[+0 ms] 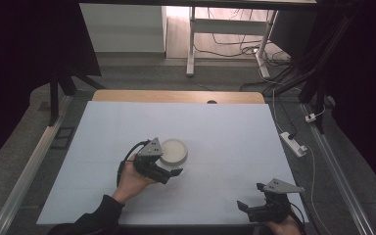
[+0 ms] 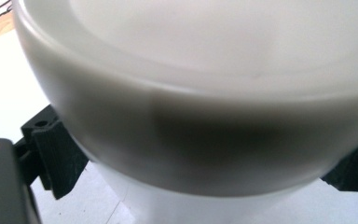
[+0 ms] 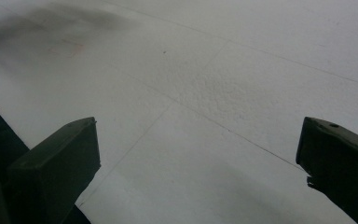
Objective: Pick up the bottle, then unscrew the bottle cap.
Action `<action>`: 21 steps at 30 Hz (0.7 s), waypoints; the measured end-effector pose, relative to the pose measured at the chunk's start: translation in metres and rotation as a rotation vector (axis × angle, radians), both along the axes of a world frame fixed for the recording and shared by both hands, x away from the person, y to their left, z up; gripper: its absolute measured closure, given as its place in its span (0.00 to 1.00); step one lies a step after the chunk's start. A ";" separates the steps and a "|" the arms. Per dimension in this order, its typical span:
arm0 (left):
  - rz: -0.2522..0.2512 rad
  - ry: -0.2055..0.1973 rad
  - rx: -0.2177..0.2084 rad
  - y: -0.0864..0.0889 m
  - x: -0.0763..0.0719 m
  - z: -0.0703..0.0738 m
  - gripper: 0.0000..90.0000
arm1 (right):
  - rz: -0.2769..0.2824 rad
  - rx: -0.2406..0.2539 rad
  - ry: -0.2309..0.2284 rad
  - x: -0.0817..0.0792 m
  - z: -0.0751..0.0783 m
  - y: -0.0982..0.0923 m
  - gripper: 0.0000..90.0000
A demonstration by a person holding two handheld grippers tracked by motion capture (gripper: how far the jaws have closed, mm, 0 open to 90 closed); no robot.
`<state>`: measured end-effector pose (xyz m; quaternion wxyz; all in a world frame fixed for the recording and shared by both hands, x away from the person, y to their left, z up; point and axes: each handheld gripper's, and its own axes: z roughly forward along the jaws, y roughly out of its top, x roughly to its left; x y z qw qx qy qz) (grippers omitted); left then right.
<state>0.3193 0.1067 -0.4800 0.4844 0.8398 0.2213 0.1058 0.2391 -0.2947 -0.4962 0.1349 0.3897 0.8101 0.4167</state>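
A shallow white bowl (image 1: 174,151) sits on the white table (image 1: 225,132), left of centre. My left gripper (image 1: 169,166) is at the bowl's near side, held by a hand in a dark sleeve. In the left gripper view the bowl (image 2: 191,93) looms very close and blurred, with the left gripper (image 2: 203,163) spread wide and one black jaw at each side of it. I cannot see whether the jaws touch the bowl. My right gripper (image 1: 250,197) hovers open by the table's front right edge. The right gripper (image 3: 205,154) has bare tabletop between its jaws.
A wooden strip (image 1: 176,96) runs along the table's far edge. A white power strip (image 1: 293,143) with cables lies on the floor to the right. Metal rails flank the table, and a desk frame (image 1: 191,44) stands behind it.
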 end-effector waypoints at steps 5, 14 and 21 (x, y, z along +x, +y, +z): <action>0.006 0.009 -0.003 0.003 0.000 -0.001 0.08 | 0.002 0.000 0.000 0.000 0.000 0.000 0.00; -0.011 0.012 0.001 0.002 -0.001 0.001 0.08 | 0.003 0.007 0.000 0.000 0.001 0.000 0.00; -0.015 0.011 0.012 0.000 -0.001 0.001 0.08 | 0.015 0.023 -0.007 -0.001 0.003 0.002 0.00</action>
